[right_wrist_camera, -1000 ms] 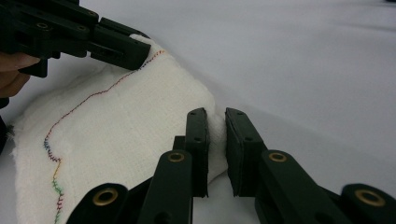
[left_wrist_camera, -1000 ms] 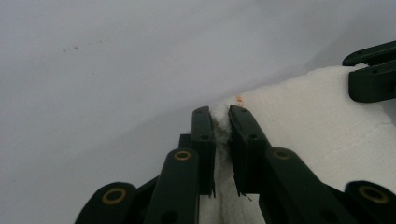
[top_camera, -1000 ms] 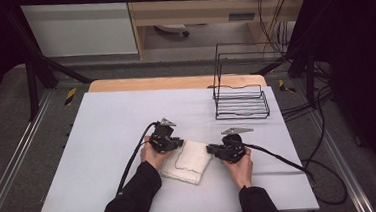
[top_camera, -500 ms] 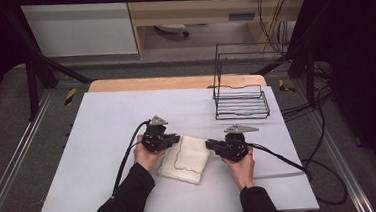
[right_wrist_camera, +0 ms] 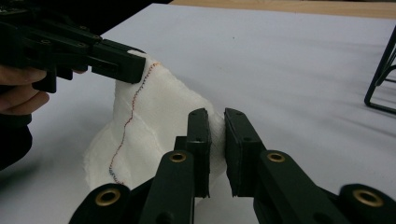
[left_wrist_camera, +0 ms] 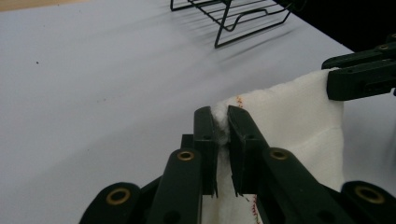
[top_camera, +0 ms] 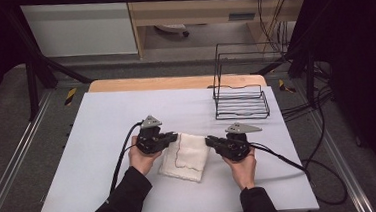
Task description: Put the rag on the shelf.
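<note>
The left gripper (left_wrist_camera: pixel 220 133) has its jaws pressed together on a corner of the white cloth (top_camera: pixel 185 155), a tuft of fabric showing between them; the right gripper (right_wrist_camera: pixel 215 142) pinches the opposite corner the same way, its jaws nearly closed with cloth in the gap. The cloth lies near the middle of the table (top_camera: pixel 102 122), between the two grippers, its far edge lifted off the surface and stretched between the two pinches while the near part rests on the table; a thin coloured stitch line runs along it. Judging from this, the grasping is done and a fold or a lift is under way; bringing the raised edge over and laying it flat, or carrying the cloth elsewhere, appears to be left. Each hand wraps its gripper from below, forearms coming in from the near edge and angled slightly inward, so the two grippers point toward each other across the cloth; the left hand (top_camera: pixel 142 159) sits a little farther forward than the right hand (top_camera: pixel 243 165). A black wire rack (top_camera: pixel 240 95) stands well apart at the far right.
</note>
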The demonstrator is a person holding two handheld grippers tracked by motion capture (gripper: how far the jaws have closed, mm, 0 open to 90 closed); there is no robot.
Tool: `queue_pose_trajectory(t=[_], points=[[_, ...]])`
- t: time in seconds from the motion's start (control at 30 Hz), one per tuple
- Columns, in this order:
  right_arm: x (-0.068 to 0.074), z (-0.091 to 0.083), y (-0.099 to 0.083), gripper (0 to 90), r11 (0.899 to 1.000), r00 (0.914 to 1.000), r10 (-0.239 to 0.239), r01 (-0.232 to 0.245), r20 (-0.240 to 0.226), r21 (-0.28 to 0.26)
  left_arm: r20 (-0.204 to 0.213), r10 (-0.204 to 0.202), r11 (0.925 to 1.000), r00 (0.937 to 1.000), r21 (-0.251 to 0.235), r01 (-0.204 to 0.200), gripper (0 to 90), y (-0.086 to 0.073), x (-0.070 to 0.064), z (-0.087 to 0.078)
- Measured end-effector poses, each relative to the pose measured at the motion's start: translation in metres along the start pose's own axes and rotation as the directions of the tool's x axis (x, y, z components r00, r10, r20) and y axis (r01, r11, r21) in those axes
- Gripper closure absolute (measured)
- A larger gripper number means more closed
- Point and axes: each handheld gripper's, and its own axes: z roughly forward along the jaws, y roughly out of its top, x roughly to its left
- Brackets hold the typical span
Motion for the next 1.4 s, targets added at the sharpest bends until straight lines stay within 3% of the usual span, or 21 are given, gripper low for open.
queue_pose_trajectory(t=[0.6, 1.0, 1.4], points=[[0.015, -0.023, 0.019, 81.1, 0.992, 0.9962, -0.086, 0.087, 0.013, -0.092, 0.002, 0.034, 0.989, 0.9994, -0.144, -0.033, 82.4, 0.006, -0.016, -0.029], [0.024, -0.039, 0.035, 81.2, 0.977, 0.989, -0.141, 0.146, 0.044, -0.158, -0.002, 0.033, 0.9709, 0.9995, -0.237, -0.032, 82.6, 0.015, -0.025, -0.04], [0.027, -0.055, 0.05, 81.3, 0.96, 0.9869, -0.147, 0.159, 0.066, -0.232, -0.011, 0.051, 0.9508, 0.9987, -0.305, -0.052, 82.7, 0.033, -0.037, -0.047]])
